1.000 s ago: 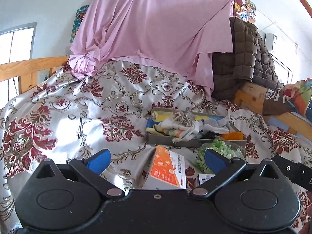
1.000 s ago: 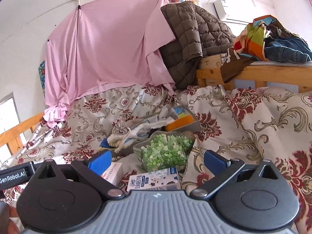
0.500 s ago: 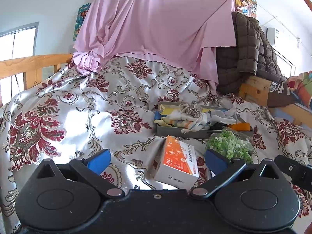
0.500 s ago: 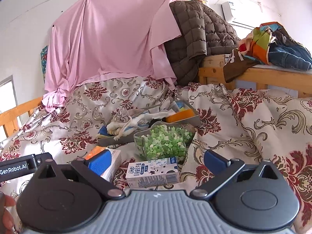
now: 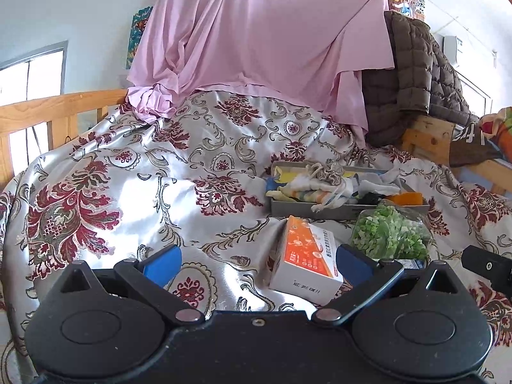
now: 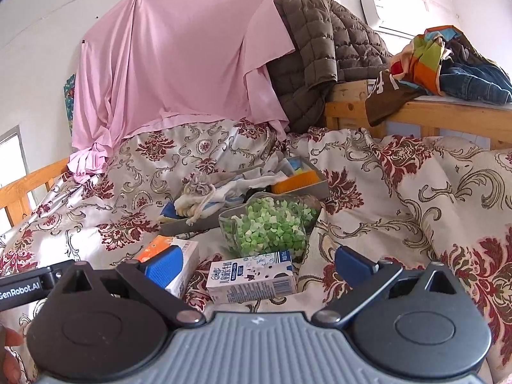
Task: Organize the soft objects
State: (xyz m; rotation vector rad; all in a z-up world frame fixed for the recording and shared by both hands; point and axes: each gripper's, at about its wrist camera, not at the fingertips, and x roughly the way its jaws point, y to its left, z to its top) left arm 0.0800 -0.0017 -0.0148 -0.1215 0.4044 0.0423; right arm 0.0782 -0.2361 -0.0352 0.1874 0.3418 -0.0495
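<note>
A grey tray (image 5: pixel 307 212) on the floral bedspread holds soft things: a beige drawstring pouch (image 5: pixel 326 172), pale cloths (image 5: pixel 374 184) and an orange sponge (image 5: pixel 404 197). The tray also shows in the right wrist view (image 6: pixel 316 188), with the pouch (image 6: pixel 198 185). My left gripper (image 5: pixel 256 260) is open and empty, held above the bedspread in front of the tray. My right gripper (image 6: pixel 257 264) is open and empty, just behind a milk carton.
An orange-and-white box (image 5: pixel 307 259) lies in front of the tray, also in the right wrist view (image 6: pixel 179 256). A clear bag of green bits (image 6: pixel 272 227) and a milk carton (image 6: pixel 252 276) lie nearby. A pink sheet (image 5: pixel 256 38), brown quilted jacket (image 6: pixel 323 54) and wooden rails (image 5: pixel 57 108) surround the bed.
Both grippers have pulled back and risen a little from the tray; the boxes and the green bag show more fully. Both stay open.
</note>
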